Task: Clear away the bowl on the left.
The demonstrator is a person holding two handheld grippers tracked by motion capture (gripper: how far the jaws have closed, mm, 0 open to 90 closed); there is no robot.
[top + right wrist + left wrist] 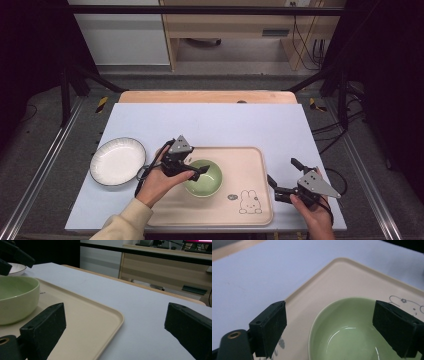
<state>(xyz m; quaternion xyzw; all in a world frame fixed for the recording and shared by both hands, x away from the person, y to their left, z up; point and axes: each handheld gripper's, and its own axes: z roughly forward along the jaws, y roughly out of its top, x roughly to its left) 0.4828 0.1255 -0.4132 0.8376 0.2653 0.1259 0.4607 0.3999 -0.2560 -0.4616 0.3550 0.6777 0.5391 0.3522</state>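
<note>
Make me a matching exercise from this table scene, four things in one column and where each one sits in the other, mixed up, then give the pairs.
Things:
1. green bowl
2. white plate
3. left tongs
4. right tongs

Places:
A. on the sheet left of the tray
B. open over the sheet, right of the tray
C. on the tray
D. open at the bowl's rim, pads off it

Pairs: 1-C, 2-A, 3-D, 4-B
</note>
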